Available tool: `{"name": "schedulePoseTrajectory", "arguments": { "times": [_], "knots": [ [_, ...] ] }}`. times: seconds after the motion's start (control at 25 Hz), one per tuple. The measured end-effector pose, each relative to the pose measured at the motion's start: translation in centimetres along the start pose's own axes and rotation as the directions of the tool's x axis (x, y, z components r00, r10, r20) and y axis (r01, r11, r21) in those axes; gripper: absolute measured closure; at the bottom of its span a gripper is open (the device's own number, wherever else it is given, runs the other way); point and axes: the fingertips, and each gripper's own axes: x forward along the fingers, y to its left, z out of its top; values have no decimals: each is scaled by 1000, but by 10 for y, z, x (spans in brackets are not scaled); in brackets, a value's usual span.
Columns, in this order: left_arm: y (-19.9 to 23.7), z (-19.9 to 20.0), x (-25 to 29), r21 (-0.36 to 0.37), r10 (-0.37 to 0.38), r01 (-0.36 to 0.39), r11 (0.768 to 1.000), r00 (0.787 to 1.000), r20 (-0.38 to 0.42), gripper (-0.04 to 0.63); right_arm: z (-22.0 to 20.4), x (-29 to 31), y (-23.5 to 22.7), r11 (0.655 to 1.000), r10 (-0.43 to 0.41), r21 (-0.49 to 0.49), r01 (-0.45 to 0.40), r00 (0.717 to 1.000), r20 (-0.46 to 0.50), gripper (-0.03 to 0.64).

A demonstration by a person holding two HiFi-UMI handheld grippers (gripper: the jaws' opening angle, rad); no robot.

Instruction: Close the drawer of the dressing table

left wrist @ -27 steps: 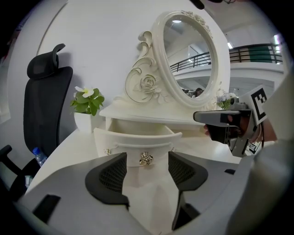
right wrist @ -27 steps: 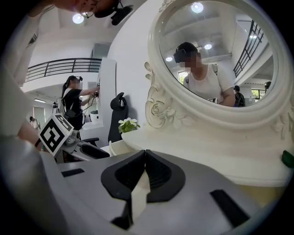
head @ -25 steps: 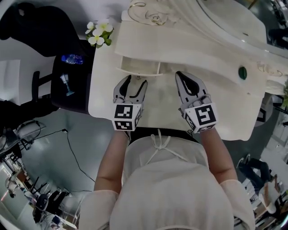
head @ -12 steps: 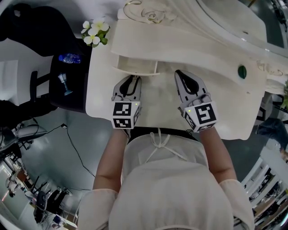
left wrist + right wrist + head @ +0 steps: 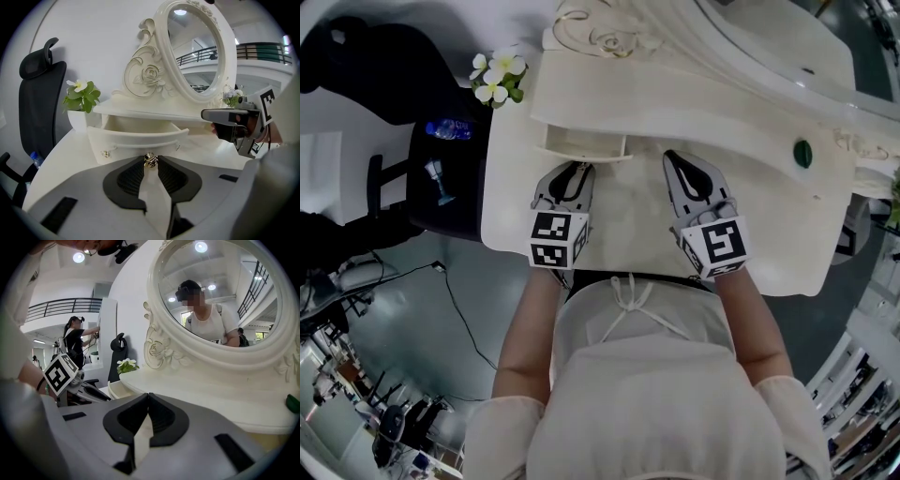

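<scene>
My left gripper [image 5: 574,173] pinches the small knob [image 5: 150,160] of the drawer [image 5: 136,137], which stands pulled out at the middle of the left gripper view. The jaws hold only at their tips; a push off-line could slip them free or skew the drawer till it binds. My right gripper [image 5: 148,395], jaws pressed together on nothing, hangs over the surface [image 5: 628,236] at centre right. Flowers [image 5: 82,96] at left and mirror [image 5: 194,51] above block nothing

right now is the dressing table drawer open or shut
Open. The drawer juts out from under the shelf with its inside showing, and the left gripper is clamped on its knob.
</scene>
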Motion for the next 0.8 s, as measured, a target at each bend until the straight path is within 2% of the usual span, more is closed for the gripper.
{"name": "schedulePoseTrajectory", "arguments": {
  "times": [0.36, 0.8],
  "knots": [
    [8, 11, 11, 42, -8, 8, 999, 1000, -17, 488, -5, -1, -12, 1000, -9, 11, 10, 1000, -15, 611],
    [13, 26, 28, 26, -8, 8, 1000, 1000, 14, 488, -2, 6, -8, 1000, 22, 15, -22, 1000, 9, 611]
  ]
}}
